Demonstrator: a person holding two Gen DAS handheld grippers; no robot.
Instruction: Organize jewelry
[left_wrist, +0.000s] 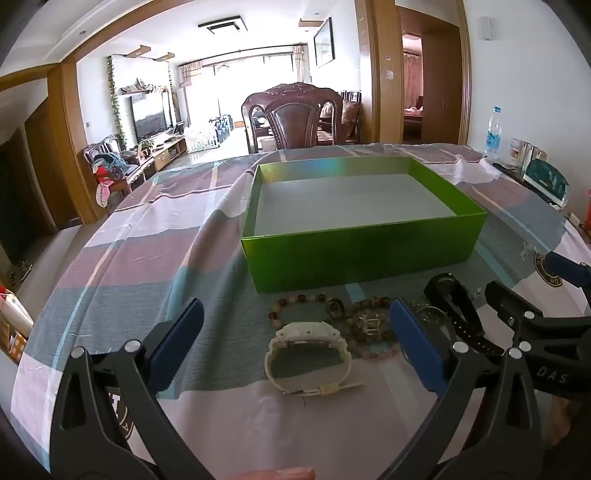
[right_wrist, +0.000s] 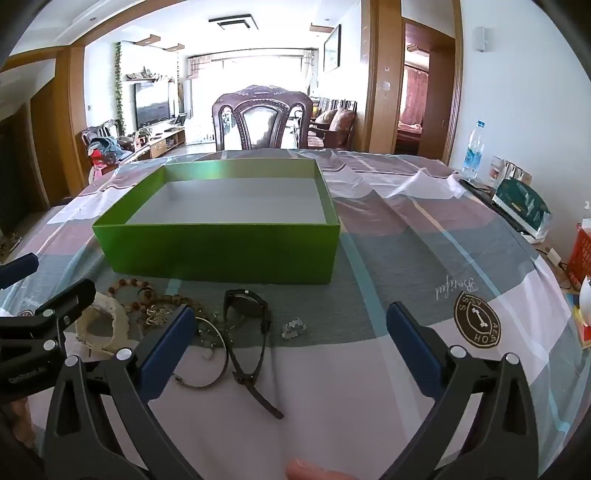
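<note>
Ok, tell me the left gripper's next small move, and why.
Probably ease the left gripper down and close on the white watch: its jaws are open, the watch lies between them on the cloth, and the green box behind holds nothing visible.

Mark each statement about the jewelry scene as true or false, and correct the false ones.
1. The green box holds no jewelry. True.
2. The white watch lies inside the box. False: it lies on the cloth before the box.
3. The left hand-held gripper is open. True.
4. The right hand-held gripper grips the black watch. False: it is open and holds nothing.
5. The box has a lid on. False: it is open.
</note>
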